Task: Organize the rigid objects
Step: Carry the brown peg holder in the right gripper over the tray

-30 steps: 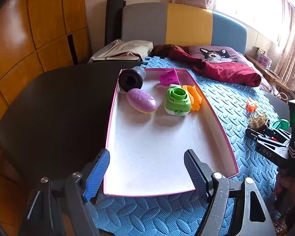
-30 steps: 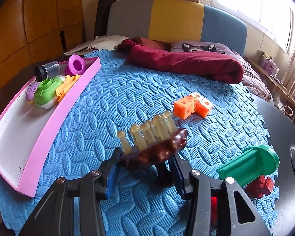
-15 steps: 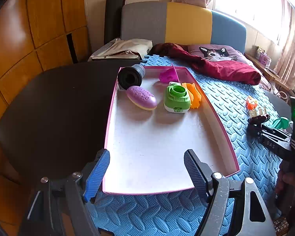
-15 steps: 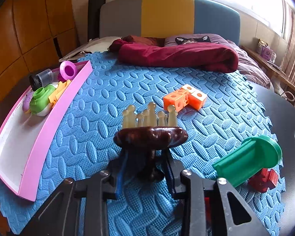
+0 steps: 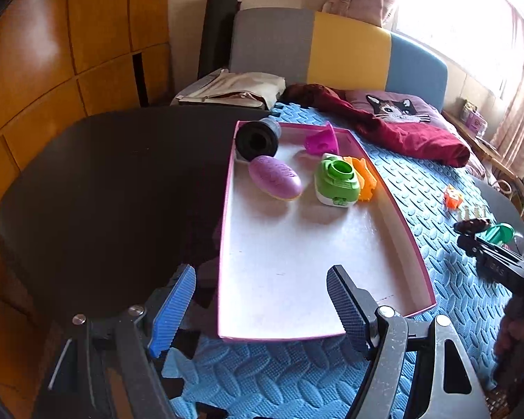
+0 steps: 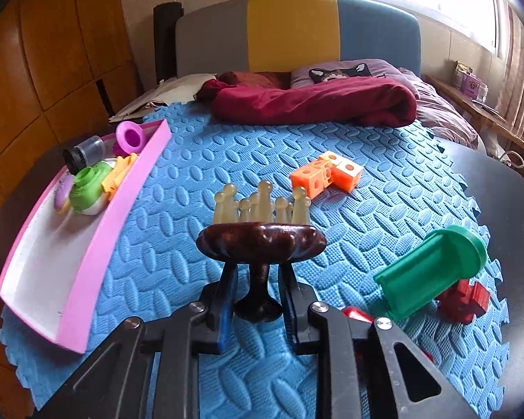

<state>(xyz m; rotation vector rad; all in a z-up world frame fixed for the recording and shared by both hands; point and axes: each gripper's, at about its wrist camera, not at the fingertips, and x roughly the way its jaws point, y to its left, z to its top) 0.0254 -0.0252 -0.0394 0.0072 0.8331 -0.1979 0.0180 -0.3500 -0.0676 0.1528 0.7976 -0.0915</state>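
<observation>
My right gripper [image 6: 258, 286] is shut on the stem of a dark brown massager [image 6: 261, 244], which stands upright with pale knobs on top. The same massager [image 5: 471, 224] appears at the right edge of the left wrist view. My left gripper [image 5: 262, 300] is open with nothing between its fingers, hovering over the near end of the pink tray [image 5: 318, 336]. At the tray's far end lie a black cylinder [image 5: 256, 139], a purple oval [image 5: 274, 176], a green-and-white toy [image 5: 336, 182], an orange piece [image 5: 365, 178] and a magenta cup [image 5: 321, 143].
On the blue foam mat [image 6: 199, 160] lie orange cubes [image 6: 326, 174], a green cylinder [image 6: 433, 272] and red blocks [image 6: 468, 296]. A dark red cloth [image 6: 314, 103] lies at the mat's far edge. Dark table top [image 5: 115, 188] extends left of the tray.
The right gripper's jaws closed on the massager's stem, and the massager went from tilted on its side to upright. The left gripper stayed put.
</observation>
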